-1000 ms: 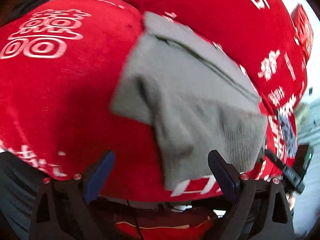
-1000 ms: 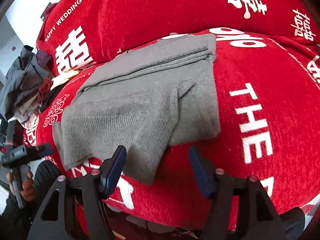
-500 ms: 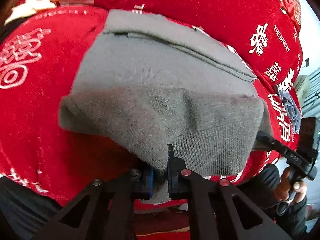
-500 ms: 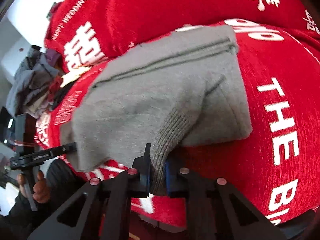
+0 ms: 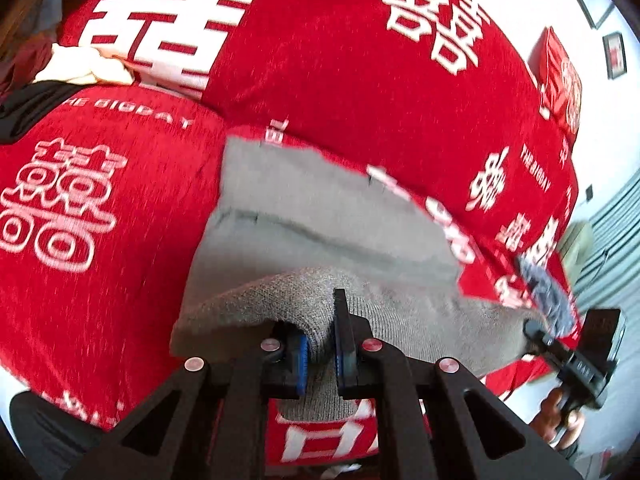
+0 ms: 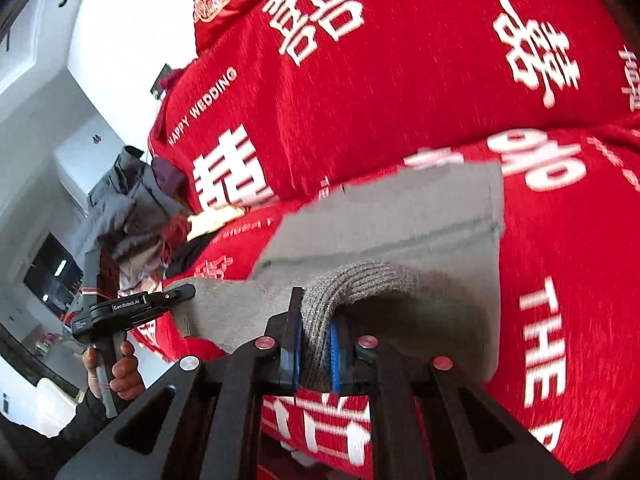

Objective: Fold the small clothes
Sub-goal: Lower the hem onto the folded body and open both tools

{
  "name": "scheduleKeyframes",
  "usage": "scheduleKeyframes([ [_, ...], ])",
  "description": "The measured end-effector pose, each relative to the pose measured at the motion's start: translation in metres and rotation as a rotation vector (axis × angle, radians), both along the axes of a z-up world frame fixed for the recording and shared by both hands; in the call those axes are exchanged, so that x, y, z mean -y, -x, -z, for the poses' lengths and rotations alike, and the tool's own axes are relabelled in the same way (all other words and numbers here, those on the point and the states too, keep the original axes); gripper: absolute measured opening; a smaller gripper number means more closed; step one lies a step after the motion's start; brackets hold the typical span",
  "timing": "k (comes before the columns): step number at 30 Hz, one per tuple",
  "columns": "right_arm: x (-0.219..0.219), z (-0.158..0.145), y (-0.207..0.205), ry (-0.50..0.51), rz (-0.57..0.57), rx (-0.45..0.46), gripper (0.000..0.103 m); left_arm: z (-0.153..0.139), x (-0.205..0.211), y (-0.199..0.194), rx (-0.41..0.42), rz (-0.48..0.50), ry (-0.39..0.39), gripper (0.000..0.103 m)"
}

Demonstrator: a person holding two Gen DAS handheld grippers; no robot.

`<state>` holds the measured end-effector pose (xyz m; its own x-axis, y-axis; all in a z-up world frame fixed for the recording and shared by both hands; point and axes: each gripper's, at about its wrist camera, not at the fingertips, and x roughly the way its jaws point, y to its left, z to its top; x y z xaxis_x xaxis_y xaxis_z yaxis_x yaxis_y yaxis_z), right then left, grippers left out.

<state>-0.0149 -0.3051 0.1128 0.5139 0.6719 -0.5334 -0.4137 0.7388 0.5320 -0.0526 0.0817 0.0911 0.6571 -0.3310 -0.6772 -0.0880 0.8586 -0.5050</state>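
A small grey knitted garment [image 5: 328,224] lies on a red sofa seat [image 5: 120,240], its near ribbed hem lifted off the cushion. My left gripper [image 5: 322,344] is shut on the hem's left part, knit bunched between the blue pads. In the right wrist view the same grey garment [image 6: 400,216] shows, and my right gripper [image 6: 316,354] is shut on the ribbed hem's right corner. The hem stretches between the two grippers. The right gripper [image 5: 536,328] appears at the right edge of the left view, and the left gripper [image 6: 188,292] at the left of the right view.
The red sofa back [image 5: 320,60] with white lettering rises behind the garment. A heap of other clothes [image 6: 128,216] sits on the sofa's left end. A red cushion [image 5: 560,80] lies at the far right. A hand [image 6: 120,372] holds the left gripper's handle.
Both grippers went from open over the hem to shut on it. Then both rose, lifting the near hem off the cushion and over the garment's back part.
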Motion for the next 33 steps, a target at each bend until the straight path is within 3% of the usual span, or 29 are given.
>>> scheduleKeyframes([
  [7,-0.002,-0.02,-0.052,0.005,0.055,0.036,0.011,-0.025,0.006,-0.059,0.043,-0.003,-0.057,0.011],
  [13,-0.01,-0.024,-0.118,0.031,0.105,0.032,0.011,-0.026,0.006,-0.124,0.028,-0.011,-0.086,0.011],
  [20,-0.031,0.022,-0.21,0.099,0.144,-0.083,0.011,0.019,-0.006,-0.211,-0.072,-0.042,-0.075,0.011],
  [25,-0.041,0.071,-0.257,0.129,0.174,-0.214,0.019,0.082,-0.021,-0.257,-0.255,-0.059,0.012,0.012],
  [27,-0.038,0.083,-0.273,0.11,0.195,-0.268,0.05,0.096,-0.029,-0.264,-0.289,-0.061,0.077,0.032],
  [28,-0.035,0.086,-0.277,0.083,0.202,-0.285,0.058,0.101,-0.034,-0.266,-0.292,-0.053,0.149,0.053],
  [29,-0.031,0.087,-0.28,0.048,0.214,-0.293,0.069,0.103,-0.039,-0.266,-0.283,-0.059,0.21,0.064],
  [30,-0.025,0.085,-0.281,0.012,0.237,-0.293,0.074,0.102,-0.044,-0.264,-0.272,-0.082,0.253,0.067],
  [33,-0.012,0.076,-0.273,-0.062,0.251,-0.286,0.075,0.088,-0.059,-0.256,-0.229,-0.101,0.341,0.074],
])
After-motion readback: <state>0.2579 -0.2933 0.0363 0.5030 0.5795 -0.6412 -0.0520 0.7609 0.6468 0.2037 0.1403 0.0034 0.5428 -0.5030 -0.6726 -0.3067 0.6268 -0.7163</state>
